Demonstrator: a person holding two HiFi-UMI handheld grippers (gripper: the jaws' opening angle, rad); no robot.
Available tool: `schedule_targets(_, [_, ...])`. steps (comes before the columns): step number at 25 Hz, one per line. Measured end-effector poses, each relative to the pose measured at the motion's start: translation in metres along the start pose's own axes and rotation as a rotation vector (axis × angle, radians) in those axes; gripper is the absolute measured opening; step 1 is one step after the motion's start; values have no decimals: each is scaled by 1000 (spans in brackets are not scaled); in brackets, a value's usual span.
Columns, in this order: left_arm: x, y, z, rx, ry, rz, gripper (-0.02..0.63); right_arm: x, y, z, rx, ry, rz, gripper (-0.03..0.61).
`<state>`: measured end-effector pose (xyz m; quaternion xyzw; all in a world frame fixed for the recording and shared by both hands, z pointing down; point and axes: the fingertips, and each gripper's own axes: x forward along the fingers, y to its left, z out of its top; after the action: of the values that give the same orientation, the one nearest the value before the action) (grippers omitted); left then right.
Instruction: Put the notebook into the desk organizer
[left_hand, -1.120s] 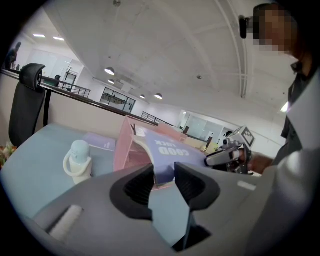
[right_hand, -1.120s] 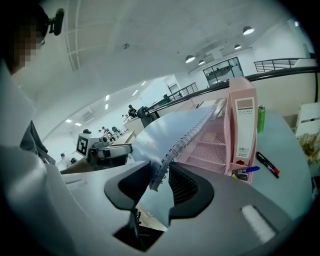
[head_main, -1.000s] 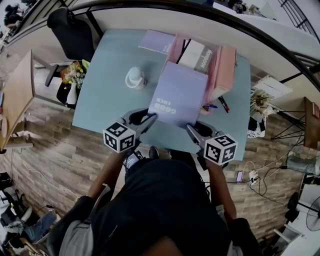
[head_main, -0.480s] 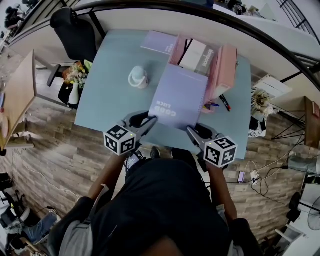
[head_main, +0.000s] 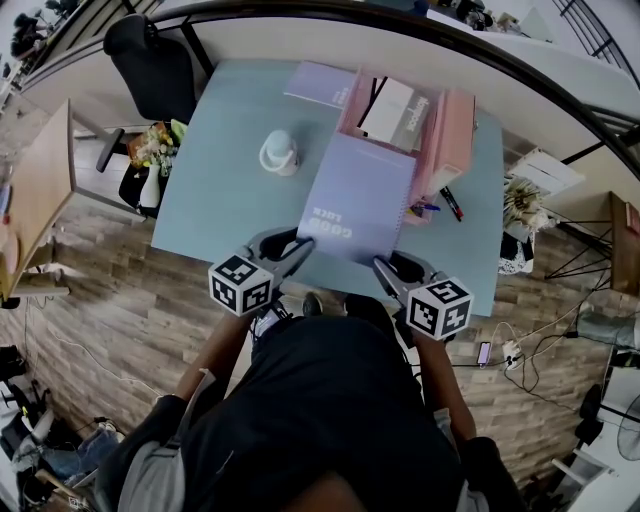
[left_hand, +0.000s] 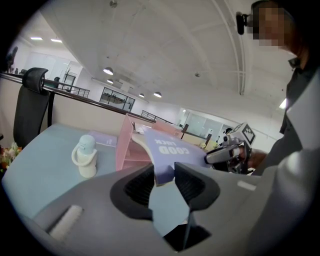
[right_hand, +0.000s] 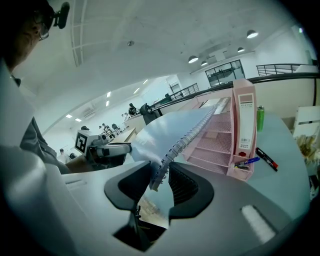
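The notebook, lilac with a wire spiral along its right edge, was held up off the table by both tools; it sloped upward away from the person, with its far edge reaching to the front of the pink desk organizer; whether that edge touched the organizer could not be told. The left gripper was clenched on the near left corner of the cover, its two dark pads pressing on either face of the sheet. The right gripper was clamped on the near right corner, with the end of the wire spiral pinched between its pads. In the head view the two grippers stood at the near edge of the table, well apart, one at each near corner of the notebook.

The organizer stood at the far right of the table; its stepped mesh trays faced the person, and a tall upright compartment ran along its right side; a white and grey book lay inside it. A blue pen sat in a small slot at the organizer's front, and a red and black marker lay on the table just beside it. A pale bottle with a handle stood left of the notebook; a second lilac notebook lay flat near the far edge.
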<state>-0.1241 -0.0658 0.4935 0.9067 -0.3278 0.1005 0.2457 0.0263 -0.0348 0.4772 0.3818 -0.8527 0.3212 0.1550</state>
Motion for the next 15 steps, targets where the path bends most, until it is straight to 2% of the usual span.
schedule_targets(15, [-9, -14, -16, 3, 22, 2, 184, -10, 6, -19, -9, -6, 8, 115])
